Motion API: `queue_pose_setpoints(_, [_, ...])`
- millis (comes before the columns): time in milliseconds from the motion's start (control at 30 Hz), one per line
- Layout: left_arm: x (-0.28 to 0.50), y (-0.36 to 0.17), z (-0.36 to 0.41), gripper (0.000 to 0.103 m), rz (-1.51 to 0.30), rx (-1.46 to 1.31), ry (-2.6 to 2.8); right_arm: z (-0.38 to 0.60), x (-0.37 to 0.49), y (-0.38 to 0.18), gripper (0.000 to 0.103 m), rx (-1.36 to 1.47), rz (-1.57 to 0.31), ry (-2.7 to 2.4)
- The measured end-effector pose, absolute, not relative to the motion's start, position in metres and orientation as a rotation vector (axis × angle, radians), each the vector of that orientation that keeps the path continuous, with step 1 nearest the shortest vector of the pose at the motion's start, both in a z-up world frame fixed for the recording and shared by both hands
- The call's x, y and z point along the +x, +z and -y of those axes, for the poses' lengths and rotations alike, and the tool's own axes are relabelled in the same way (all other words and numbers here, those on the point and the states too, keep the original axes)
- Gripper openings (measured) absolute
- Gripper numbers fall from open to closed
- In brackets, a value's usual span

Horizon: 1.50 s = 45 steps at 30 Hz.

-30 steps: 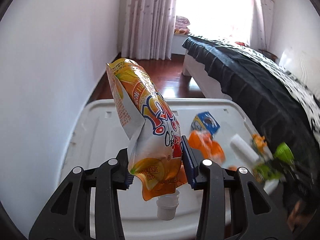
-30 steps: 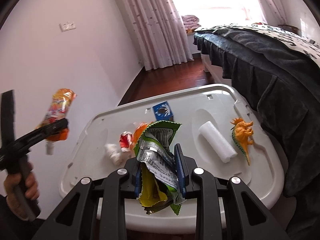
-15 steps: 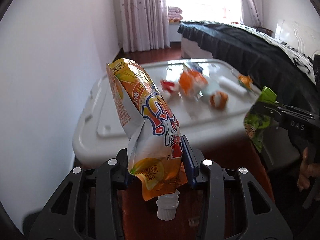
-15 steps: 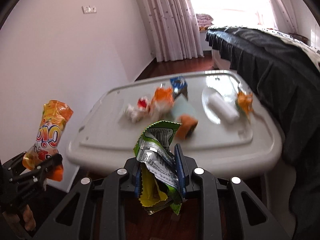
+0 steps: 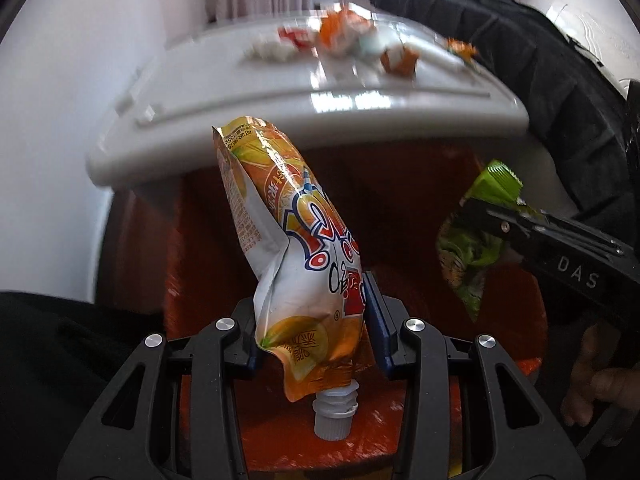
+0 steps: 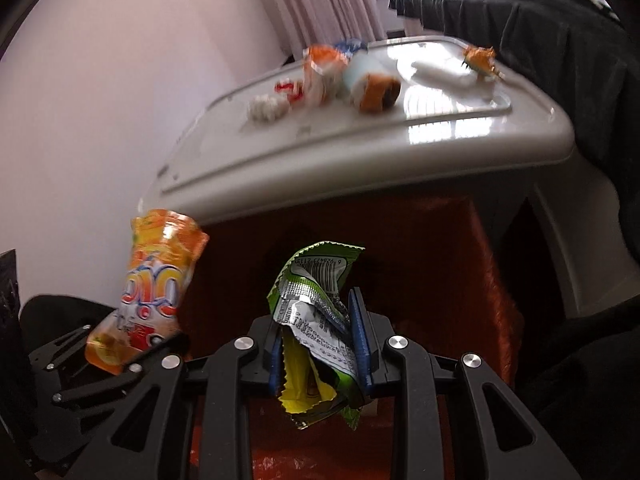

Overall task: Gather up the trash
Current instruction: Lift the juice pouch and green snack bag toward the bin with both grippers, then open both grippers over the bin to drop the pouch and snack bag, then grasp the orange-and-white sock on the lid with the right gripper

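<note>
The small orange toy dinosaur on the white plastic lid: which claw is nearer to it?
Right. The right claw, shut on a green crumpled wrapper, is below the white lid on the dinosaur's side; the left claw, holding an orange juice pouch, is farther left.

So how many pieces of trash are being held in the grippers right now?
2: an orange juice pouch in the left hand-held gripper, a green wrapper in the right hand-held gripper. More litter lies on the white lid.
</note>
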<state>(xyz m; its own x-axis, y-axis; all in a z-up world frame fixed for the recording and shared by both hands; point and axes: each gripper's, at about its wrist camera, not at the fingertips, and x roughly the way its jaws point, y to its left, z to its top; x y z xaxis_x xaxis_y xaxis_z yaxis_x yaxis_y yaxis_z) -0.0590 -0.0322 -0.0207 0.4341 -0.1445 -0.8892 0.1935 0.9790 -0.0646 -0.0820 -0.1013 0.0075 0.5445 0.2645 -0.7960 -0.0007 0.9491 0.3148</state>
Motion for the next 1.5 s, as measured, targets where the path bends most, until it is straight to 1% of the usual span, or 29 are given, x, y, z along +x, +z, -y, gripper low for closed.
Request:
queue_pose_setpoints(133, [-0.044, -0.056, 0.029, 0.040, -1.235, 0.018, -0.198, 0.102, -0.077, 0.003, 0.028, 0.283, -0.995, 0.141])
queue_pose_setpoints(267, [-0.017, -0.097, 0.027, 0.040, -1.346, -0.035, -0.147, 0.102, -0.056, -0.011, 0.028, 0.310, -1.050, 0.121])
queue_pose_setpoints(433, [-0.011, -0.109, 0.026, 0.040, -1.357, 0.002, -0.108, 0.102, -0.032, -0.019, 0.028, 0.316, -1.057, 0.103])
queue_pose_setpoints(533, [-0.012, -0.109, 0.027, 0.040, -1.348, 0.022, -0.099, 0.103, -0.034, -0.031, 0.028, 0.311, -1.100, 0.091])
queue_pose_setpoints(600, [-0.013, -0.107, 0.029, 0.041, -1.332, 0.035, -0.100, 0.104, -0.036, -0.039, 0.029, 0.317, -1.135, 0.085])
queue_pose_setpoints(633, [-0.014, -0.105, 0.030, 0.041, -1.324, 0.042, -0.098, 0.105, -0.037, -0.042, 0.035, 0.314, -1.154, 0.076])
queue_pose_setpoints(667, [-0.016, -0.103, 0.030, 0.044, -1.316, 0.050, -0.087, 0.105, -0.038, -0.044, 0.048, 0.309, -1.167, 0.068])
queue_pose_setpoints(700, [-0.020, -0.101, 0.029, 0.058, -1.308, 0.055, -0.079, 0.106, -0.038, -0.046, 0.056, 0.306, -1.182, 0.057])
queue_pose_setpoints(733, [-0.021, -0.098, 0.029, 0.068, -1.299, 0.056, -0.066, 0.108, -0.039, -0.048, 0.064, 0.312, -1.195, 0.043])
queue_pose_setpoints(767, [-0.022, -0.096, 0.029, 0.081, -1.290, 0.056, -0.057, 0.109, -0.040, -0.049, 0.064, 0.320, -1.193, 0.037])
queue_pose_setpoints(800, [-0.023, -0.094, 0.029, 0.082, -1.275, 0.056, -0.050, 0.111, -0.042, -0.048, 0.064, 0.327, -1.190, 0.030])
queue_pose_setpoints(1033, [-0.025, -0.093, 0.029, 0.083, -1.284, 0.065, -0.035, 0.122, -0.046, -0.037, 0.064, 0.363, -1.137, -0.007])
queue_pose_setpoints(1300, [-0.020, -0.086, 0.019, 0.082, -1.285, 0.023, -0.026, 0.130, -0.044, -0.034, 0.064, 0.380, -1.121, -0.028])
queue_pose_setpoints(1500, [-0.022, -0.067, 0.016, 0.082, -1.213, -0.032, -0.038, 0.129, -0.032, -0.017, 0.064, 0.359, -1.079, -0.014])
